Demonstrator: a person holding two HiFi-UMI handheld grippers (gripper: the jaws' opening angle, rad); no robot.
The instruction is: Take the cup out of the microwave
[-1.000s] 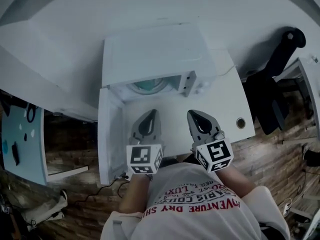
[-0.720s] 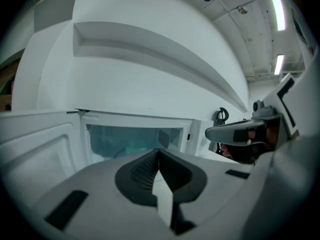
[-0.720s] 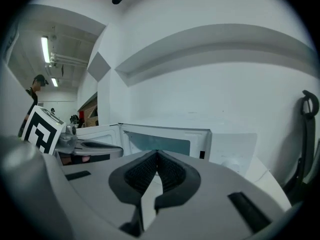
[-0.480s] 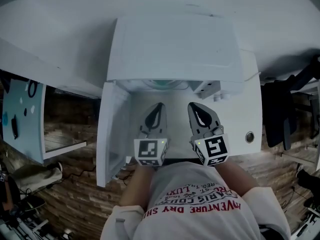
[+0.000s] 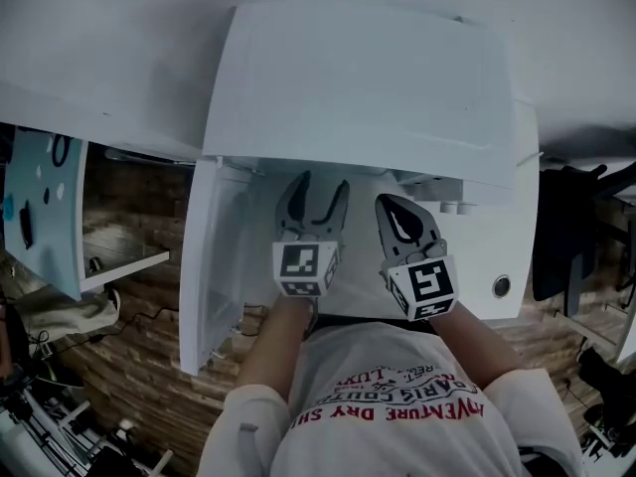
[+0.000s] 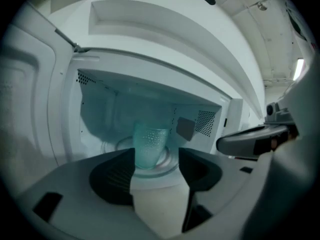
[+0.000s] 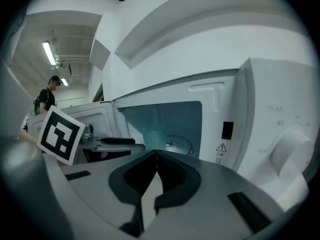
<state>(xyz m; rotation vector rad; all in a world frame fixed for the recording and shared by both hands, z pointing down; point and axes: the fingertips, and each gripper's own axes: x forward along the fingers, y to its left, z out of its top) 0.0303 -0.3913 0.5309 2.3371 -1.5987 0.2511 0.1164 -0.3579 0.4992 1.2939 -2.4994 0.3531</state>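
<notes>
Reach-in step: left tool (image 5: 320, 187) at the open microwave's (image 5: 348, 97) mouth, jaws opening with nothing between them, teal cup (image 6: 150, 146) upright on the turntable (image 6: 167, 159) at 12 o'clock; right tool (image 5: 388, 203) pinched together, empty, at 3 o'clock; next, probably advance to straddle the cup.

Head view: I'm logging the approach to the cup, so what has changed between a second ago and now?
Both grippers moved forward to the mouth of the open microwave. The left tongs, shut before, are opening, with nothing between their jaws yet; the cup stands beyond them, inside. Unchanged: the right tongs are shut and empty, the door is open, and the cup is in the microwave.
</notes>
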